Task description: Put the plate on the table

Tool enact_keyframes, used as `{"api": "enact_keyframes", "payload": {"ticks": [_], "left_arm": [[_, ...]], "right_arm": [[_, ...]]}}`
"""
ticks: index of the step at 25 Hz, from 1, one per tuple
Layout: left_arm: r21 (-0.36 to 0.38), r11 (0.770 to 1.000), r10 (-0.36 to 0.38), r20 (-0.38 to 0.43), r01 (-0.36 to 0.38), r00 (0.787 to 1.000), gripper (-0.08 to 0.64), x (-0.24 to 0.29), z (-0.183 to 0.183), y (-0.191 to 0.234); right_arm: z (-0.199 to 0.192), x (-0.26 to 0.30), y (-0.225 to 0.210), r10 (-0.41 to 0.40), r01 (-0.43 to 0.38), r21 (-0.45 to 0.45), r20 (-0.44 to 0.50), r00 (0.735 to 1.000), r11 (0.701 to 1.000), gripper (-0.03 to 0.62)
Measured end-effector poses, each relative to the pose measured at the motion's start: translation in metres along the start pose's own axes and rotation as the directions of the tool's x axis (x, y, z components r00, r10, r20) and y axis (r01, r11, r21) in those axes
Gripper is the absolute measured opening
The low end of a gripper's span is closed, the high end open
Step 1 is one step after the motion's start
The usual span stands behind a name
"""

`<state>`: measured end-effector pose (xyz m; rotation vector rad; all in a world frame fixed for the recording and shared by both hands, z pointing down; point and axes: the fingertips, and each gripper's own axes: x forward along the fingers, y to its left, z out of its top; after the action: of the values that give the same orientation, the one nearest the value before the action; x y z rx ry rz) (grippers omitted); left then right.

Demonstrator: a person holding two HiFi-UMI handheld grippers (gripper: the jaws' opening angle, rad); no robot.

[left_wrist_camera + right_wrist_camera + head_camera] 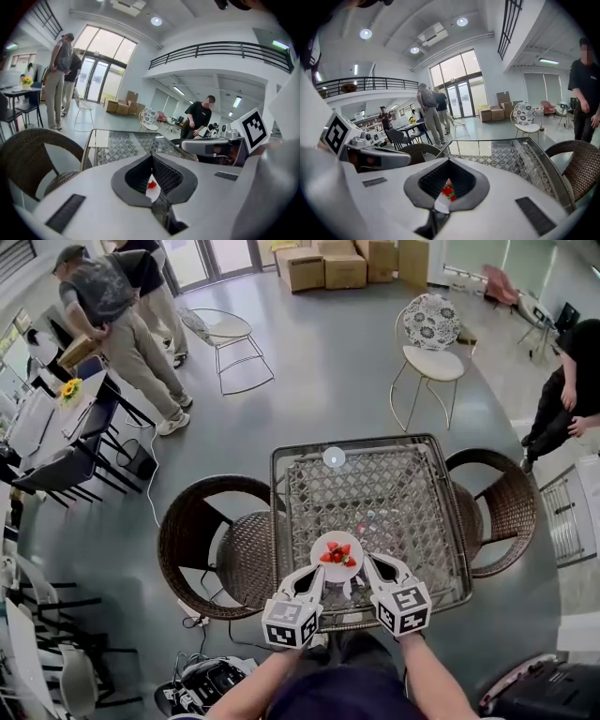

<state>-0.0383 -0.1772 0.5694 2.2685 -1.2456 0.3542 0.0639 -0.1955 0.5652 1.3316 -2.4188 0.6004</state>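
Left tongs (320, 571) and right tongs (365, 564) pinch plate (329, 542); wicker chairs (192, 545) flank table (375, 488).

A white plate (323, 543) of red, green-tipped strawberries (337, 555); a clear tabletop (394, 493) over grey lattice; dark brown wicker chairs (202, 540); a grey floor (328, 362). The white left gripper (317, 577) and right gripper (368, 569) bear black-and-white square markers.

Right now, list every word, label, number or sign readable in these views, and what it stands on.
No readable text anywhere.
Cubes on the left gripper and right gripper: black-and-white square patterns, no letters.
The plate they grip: no print.
The cardboard boxes: print, if any, too small to read.
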Motion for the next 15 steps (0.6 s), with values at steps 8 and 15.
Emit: {"api": "enact_keyframes", "payload": {"ticks": [8, 15], "left_arm": [[0.143, 0.986, -0.112, 0.147, 0.091, 0.983, 0.008, -0.020, 0.064, -0.032], [0.184, 0.974, -0.163, 0.184, 0.129, 0.969, 0.008, -0.033, 0.088, -0.043]], "right_arm": [[0.053, -0.015, 0.024, 0.042, -0.037, -0.041, 0.124, 0.991, 0.998, 0.005], [0.085, -0.029, 0.039, 0.057, -0.045, -0.068, 0.199, 0.978, 0.997, 0.005]]}}
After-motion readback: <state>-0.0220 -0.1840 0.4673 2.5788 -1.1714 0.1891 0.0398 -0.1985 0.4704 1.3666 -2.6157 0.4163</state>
